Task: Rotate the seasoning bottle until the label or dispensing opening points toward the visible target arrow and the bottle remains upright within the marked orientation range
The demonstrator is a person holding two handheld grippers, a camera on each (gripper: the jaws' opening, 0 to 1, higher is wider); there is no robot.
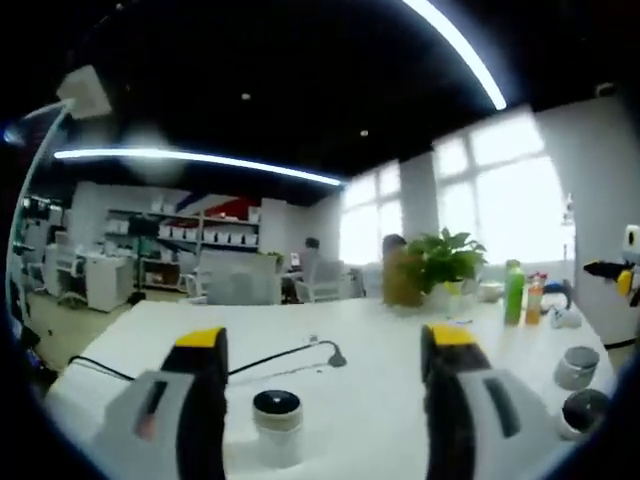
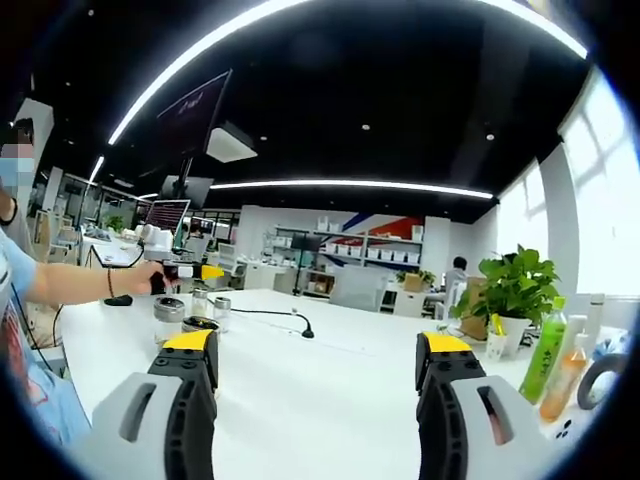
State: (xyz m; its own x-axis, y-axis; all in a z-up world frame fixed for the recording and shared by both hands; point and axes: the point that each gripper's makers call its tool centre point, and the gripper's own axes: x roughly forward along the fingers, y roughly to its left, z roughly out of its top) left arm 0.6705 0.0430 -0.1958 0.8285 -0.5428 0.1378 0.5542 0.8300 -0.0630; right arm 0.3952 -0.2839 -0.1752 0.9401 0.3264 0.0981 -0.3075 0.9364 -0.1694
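each gripper has two fat grey fingers with black inner sides and bright yellow caps on the tips. in the left gripper view the left gripper [image 1: 325, 345] has a dark slot on each grey finger, and the slot on one finger looks a bit reddish. in the right gripper view the right gripper [image 2: 315, 350] has the same grey fingers [image 2: 165, 410], each with a long dark slot. beside that gripper, at the edge, the person wears a light blue short sleeve [image 2: 18, 275] and a thin dark band [image 2: 108, 283] on the wrist.
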